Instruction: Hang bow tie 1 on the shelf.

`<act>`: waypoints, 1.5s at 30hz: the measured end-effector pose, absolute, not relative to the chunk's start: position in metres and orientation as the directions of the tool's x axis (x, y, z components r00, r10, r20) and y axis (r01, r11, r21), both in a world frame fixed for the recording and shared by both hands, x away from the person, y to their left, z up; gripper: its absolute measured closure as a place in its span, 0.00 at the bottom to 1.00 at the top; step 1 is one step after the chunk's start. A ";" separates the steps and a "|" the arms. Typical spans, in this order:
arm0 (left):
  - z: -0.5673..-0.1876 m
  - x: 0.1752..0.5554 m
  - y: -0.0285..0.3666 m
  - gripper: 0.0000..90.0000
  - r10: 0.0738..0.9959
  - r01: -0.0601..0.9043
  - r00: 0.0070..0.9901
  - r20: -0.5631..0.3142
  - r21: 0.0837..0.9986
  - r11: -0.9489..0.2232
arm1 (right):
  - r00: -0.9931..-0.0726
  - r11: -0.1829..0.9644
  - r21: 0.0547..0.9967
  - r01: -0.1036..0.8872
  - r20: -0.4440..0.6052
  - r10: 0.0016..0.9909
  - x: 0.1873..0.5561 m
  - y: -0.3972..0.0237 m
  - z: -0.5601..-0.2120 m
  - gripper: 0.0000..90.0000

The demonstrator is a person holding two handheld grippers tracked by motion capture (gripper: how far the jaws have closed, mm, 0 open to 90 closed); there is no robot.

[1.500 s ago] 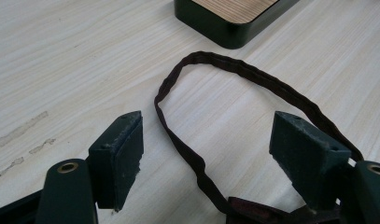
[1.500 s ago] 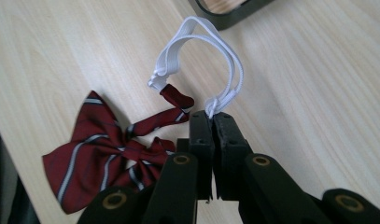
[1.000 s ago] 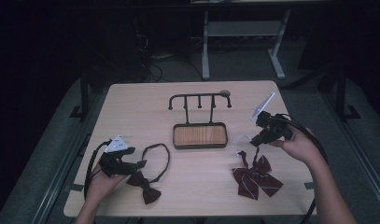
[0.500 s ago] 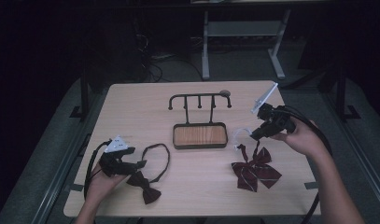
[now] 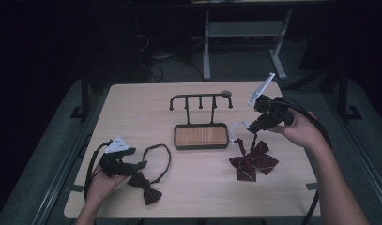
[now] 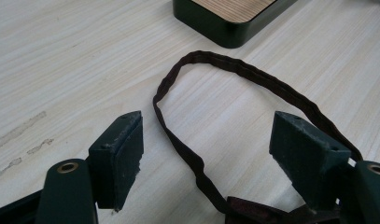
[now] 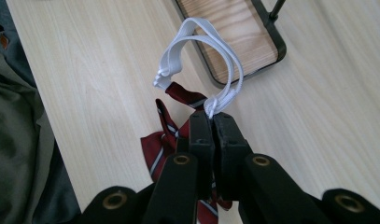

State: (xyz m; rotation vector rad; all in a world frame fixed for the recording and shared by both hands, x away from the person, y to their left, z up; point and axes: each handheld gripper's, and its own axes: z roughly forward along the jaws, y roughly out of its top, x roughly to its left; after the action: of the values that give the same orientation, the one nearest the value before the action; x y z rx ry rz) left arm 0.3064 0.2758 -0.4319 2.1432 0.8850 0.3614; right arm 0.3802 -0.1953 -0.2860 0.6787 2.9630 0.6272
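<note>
A dark red striped ribbon bow (image 5: 251,160) hangs by its white elastic loop (image 5: 236,129) and trails on the table at the right. My right gripper (image 5: 254,129) is shut on that white elastic loop (image 7: 214,70), and the bow (image 7: 165,135) dangles below the jaws. At the front left lies a dark brown bow tie (image 5: 145,187) with its neck strap (image 5: 159,161) curved in a loop. My left gripper (image 5: 138,166) rests low over it, open. The strap (image 6: 234,79) runs between the wide-apart pads (image 6: 122,154) without being pressed.
A black stand with a wooden tray base (image 5: 200,136) and a hook rail (image 5: 200,98) sits at the table's middle back. The person's forearms enter from the bottom. The floor around the table is dark, with a grey frame behind.
My right gripper has risen and drawn the white loop up, so the red bow has lifted partly off the table and shifted toward the stand. The left gripper has stayed still.
</note>
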 end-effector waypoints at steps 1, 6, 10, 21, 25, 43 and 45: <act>-0.432 0.306 0.276 0.29 0.696 0.476 0.717 -0.030 0.751 -0.458 | -0.904 0.826 0.388 0.409 0.045 0.426 0.381 -0.194 -0.284 0.97; -0.432 0.307 0.276 0.29 0.695 0.475 0.719 -0.029 0.750 -0.460 | -0.903 0.828 0.386 0.407 0.035 0.428 0.385 -0.190 -0.275 0.97; -0.432 0.306 0.276 0.29 0.696 0.476 0.717 -0.030 0.751 -0.458 | -0.901 0.826 0.389 0.408 0.026 0.433 0.389 -0.188 -0.270 0.97; -0.431 0.306 0.276 0.29 0.698 0.482 0.715 -0.034 0.748 -0.457 | -0.899 0.824 0.394 0.408 0.014 0.438 0.398 -0.181 -0.261 0.97; -0.431 0.306 0.277 0.29 0.697 0.479 0.717 -0.031 0.748 -0.459 | -0.900 0.827 0.394 0.401 0.004 0.435 0.402 -0.177 -0.257 0.97; -0.430 0.306 0.277 0.29 0.691 0.471 0.722 -0.029 0.752 -0.461 | -0.882 0.818 0.368 0.441 0.008 0.472 0.429 -0.168 -0.249 0.97; -0.431 0.306 0.276 0.29 0.691 0.473 0.722 -0.032 0.751 -0.460 | -0.878 0.815 0.368 0.448 0.006 0.479 0.431 -0.169 -0.248 0.97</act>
State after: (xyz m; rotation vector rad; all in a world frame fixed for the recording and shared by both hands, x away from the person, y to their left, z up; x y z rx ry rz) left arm 0.3059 0.2765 -0.4305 2.1436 0.8788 0.3572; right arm 0.4312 -0.1686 -0.2485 0.7447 2.9101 0.5567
